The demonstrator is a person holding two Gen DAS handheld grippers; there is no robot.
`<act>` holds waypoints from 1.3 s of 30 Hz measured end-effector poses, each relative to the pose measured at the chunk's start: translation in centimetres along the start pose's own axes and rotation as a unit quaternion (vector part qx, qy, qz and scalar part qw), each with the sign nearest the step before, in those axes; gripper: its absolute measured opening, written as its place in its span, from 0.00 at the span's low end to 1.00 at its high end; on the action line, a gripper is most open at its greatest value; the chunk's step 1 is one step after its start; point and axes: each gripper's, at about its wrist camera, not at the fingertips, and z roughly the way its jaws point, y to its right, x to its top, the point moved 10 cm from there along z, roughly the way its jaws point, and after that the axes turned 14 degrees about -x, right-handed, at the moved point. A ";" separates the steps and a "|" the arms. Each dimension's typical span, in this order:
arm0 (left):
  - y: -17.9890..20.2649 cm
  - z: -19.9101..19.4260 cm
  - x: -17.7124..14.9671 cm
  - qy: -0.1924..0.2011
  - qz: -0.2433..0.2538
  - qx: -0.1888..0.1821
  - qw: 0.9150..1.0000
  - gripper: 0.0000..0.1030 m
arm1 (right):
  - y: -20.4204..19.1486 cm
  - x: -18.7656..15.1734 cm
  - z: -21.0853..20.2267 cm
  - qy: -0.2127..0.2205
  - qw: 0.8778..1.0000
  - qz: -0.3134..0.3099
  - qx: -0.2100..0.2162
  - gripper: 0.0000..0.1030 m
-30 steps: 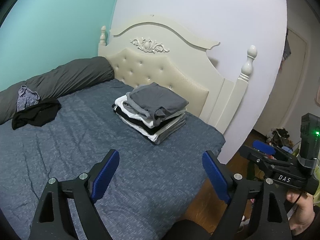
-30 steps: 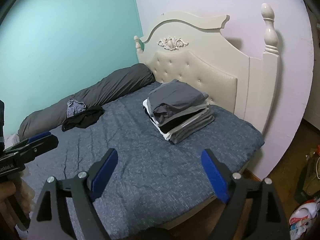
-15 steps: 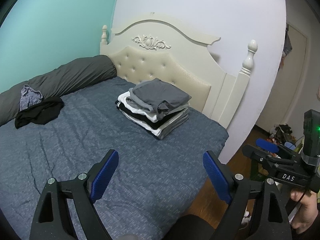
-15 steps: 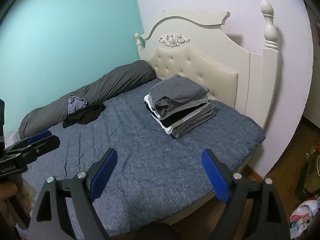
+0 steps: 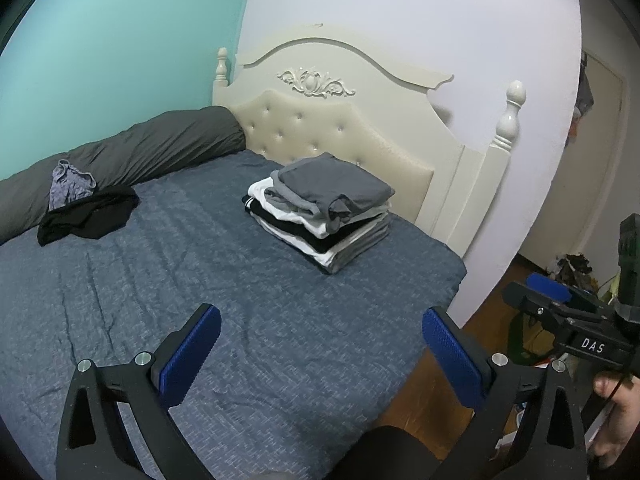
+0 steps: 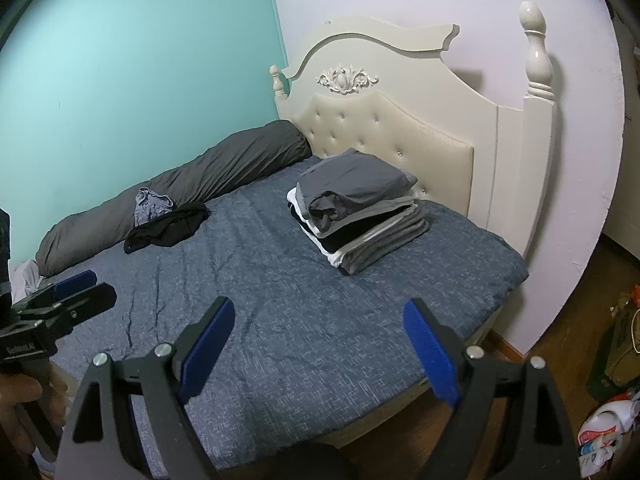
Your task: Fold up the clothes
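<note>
The black garment [image 5: 90,216] lies crumpled on the bed [image 5: 280,320], to the left of the folded stack [image 5: 320,212] and well apart from it, just in front of the long grey bolster [image 5: 132,152]. It looks thin, limp and light, a matte knit bunched into soft ridges. It should drape and sag the moment it is lifted, so the sensible hold is probably a pinch on an outer edge or a corner, where one layer can be caught without dragging the sheet. A small lilac-grey garment [image 5: 70,184] sits touching it on the bolster side, wrinkled and equally floppy; it is likely to cling or come along if the pinch lands on the overlap.

The stack, near the headboard [image 5: 344,136], holds flat rectangles of grey, white and black cloth; the top grey piece has a loose, rolled fold at its front edge. It could slump if nudged.

The bed sheet is a mottled blue weave with shallow creases. The headboard is cream, padded and button-tufted, with a carved scroll and turned posts.

The left claw [image 5: 320,352] hangs over the near part of the bed, far from the stack; its jaws have just been opening and stand spread with nothing between them. The right claw [image 6: 318,344] is likewise spread and empty, its blue pads [image 6: 208,344] ribbed.
</note>
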 end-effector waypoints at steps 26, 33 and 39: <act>-0.9 -0.3 -0.9 -0.001 -0.015 0.013 1.000 1.00 | -0.4 -0.8 -0.1 -0.001 1.000 -0.005 0.001 0.85; -0.8 -0.3 -1.0 -0.002 -0.009 0.017 1.000 1.00 | -0.5 -0.8 0.0 -0.002 1.000 -0.006 0.002 0.85; -0.7 -0.3 -1.0 -0.003 -0.012 0.018 1.000 1.00 | -0.5 -0.8 -0.1 -0.001 1.000 -0.006 0.002 0.85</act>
